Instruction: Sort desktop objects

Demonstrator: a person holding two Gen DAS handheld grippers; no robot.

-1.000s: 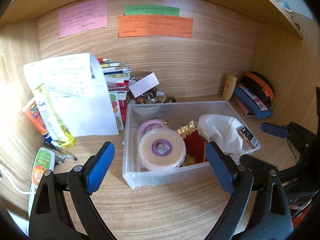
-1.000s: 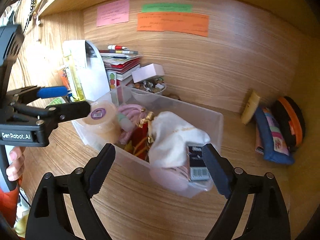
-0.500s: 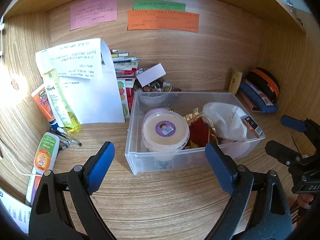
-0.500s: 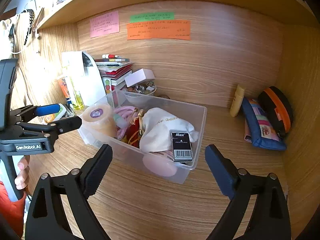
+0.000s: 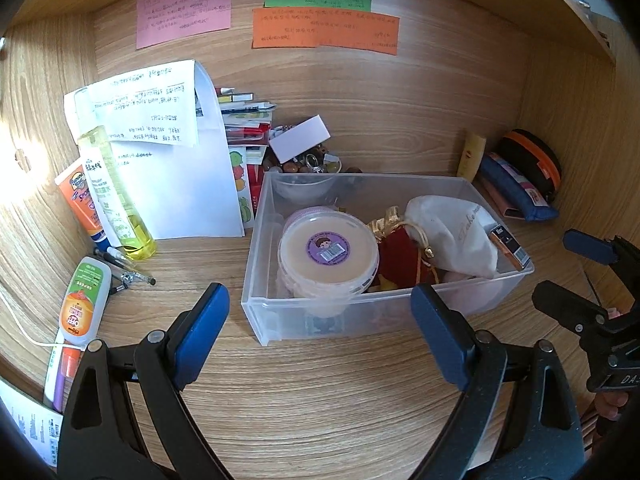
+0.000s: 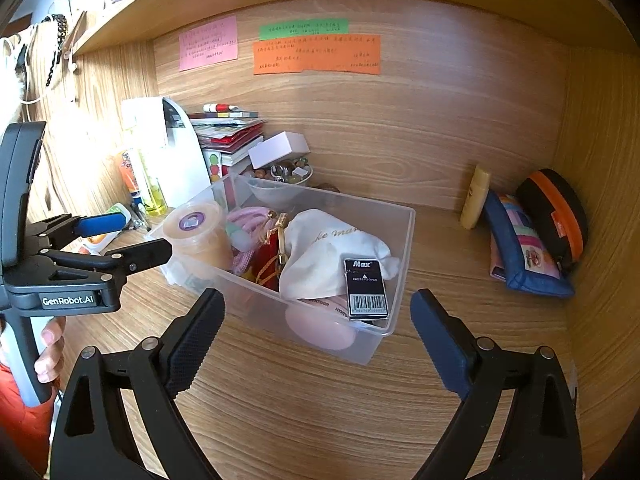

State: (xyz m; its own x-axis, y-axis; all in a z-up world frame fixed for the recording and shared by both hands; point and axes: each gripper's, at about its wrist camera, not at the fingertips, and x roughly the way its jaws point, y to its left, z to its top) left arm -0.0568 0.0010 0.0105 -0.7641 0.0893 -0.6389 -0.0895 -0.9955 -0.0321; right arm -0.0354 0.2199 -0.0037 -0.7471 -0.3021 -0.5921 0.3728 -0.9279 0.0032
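Bright daylight from left; glare washes left wall; strong fisheye bending; corners black; perhaps slightly soft.

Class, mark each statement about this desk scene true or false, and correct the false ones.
1. Both grippers are open and hold nothing. True: left gripper, right gripper.
2. The round tub with the purple sticker sits inside the clear bin. True.
3. The black Max box lies on the bare desk. False: it lies in the bin, against the white pouch.
4. The three notes on the back wall are all green. False: pink note, green note, orange note.
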